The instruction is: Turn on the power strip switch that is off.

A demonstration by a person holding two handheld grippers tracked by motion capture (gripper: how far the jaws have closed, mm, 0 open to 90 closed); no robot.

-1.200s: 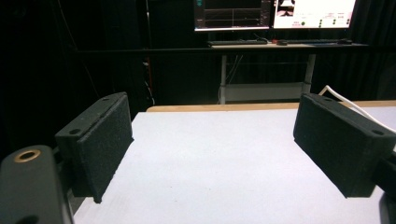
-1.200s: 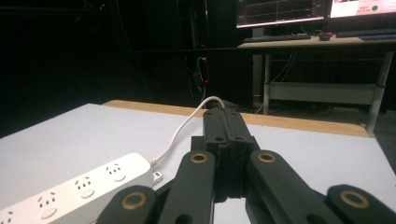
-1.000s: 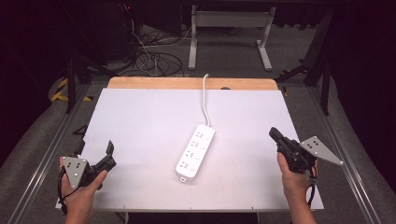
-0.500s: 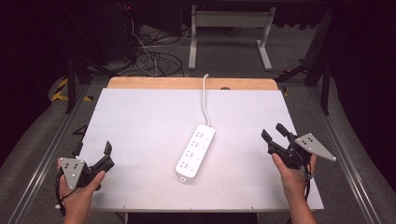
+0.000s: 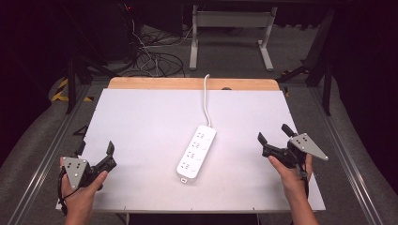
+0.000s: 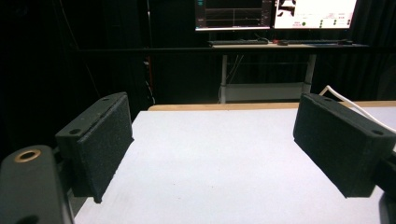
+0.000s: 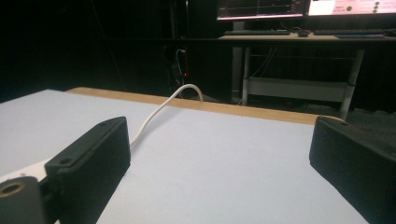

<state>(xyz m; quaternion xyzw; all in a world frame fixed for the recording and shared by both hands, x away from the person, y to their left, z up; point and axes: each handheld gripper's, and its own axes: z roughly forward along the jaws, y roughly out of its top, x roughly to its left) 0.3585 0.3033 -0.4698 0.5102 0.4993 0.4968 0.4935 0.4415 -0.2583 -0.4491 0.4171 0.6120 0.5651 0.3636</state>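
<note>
1. The white power strip [image 5: 197, 153] lies flat near the middle of the white table [image 5: 141, 122]. Its long axis runs from near-left to far-right in the high view, and its cord [image 5: 206, 101] leads off the far end toward the table's back edge.
2. The right gripper [image 5: 274, 140] sits to the right of the strip, well apart from it. Its jaws have just been opening and now stand spread wide with nothing between them.
3. The left gripper [image 5: 96, 154] rests near the table's front-left corner, farther from the strip. Its jaws are also spread, with bare tabletop between them.
4. The right hand looks the nearer one, so a reach would likely go leftward across the strip's short side.
5. In the right gripper view the cord [image 7: 159, 109] curves away past the left jaw. The strip's body is probably hidden behind that jaw, though this is hard to tell.
</note>
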